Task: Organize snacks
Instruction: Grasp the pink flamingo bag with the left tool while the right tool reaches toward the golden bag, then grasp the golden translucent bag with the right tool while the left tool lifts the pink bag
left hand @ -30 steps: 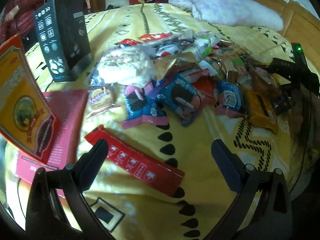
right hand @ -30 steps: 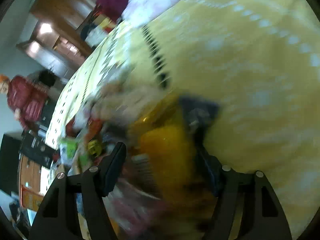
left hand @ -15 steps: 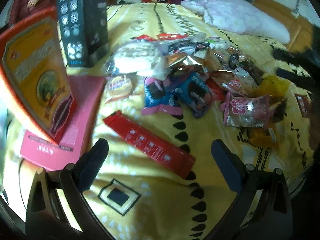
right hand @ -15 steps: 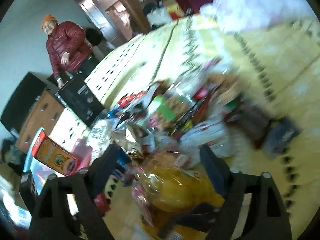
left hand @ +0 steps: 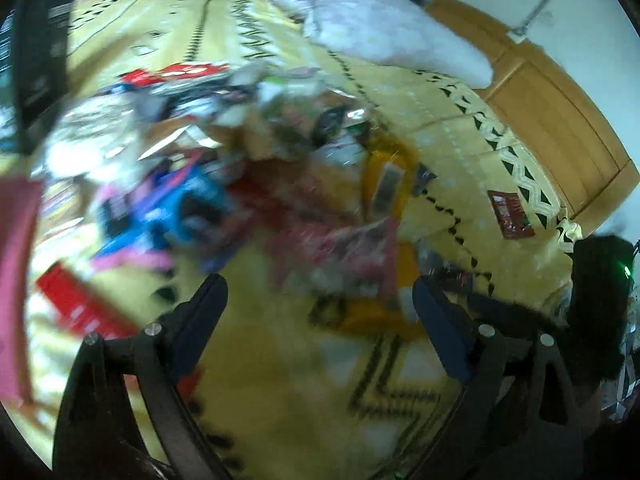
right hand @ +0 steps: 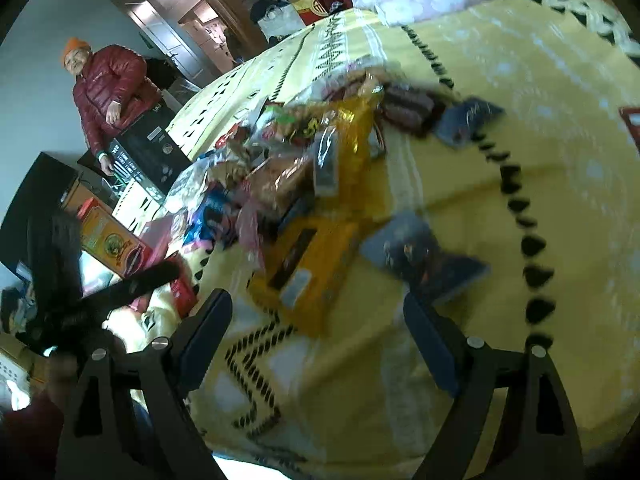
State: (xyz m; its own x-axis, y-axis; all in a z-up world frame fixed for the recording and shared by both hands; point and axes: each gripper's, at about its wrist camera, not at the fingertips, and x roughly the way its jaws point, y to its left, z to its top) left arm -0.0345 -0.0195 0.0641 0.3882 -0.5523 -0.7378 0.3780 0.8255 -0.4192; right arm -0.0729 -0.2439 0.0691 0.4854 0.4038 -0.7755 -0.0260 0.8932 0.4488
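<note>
I can't read any text from here: printing on the orange box [right hand: 110, 236], the black box [right hand: 146, 152] behind it and the blurred snack wrappers [left hand: 248, 168] stays illegible.

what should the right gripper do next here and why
Probably ease the right gripper forward and down onto the yellow snack packet. Its jaws stand open and empty, and that packet lies flat on the yellow blanket just ahead of the fingertips, at the pile's near edge.

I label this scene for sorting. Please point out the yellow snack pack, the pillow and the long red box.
yellow pack [right hand: 308, 268]: right wrist view, on its flat top face.
pillow [left hand: 392, 40]: left wrist view, on its middle.
red box [left hand: 80, 308]: left wrist view, on its blurred top face.
</note>
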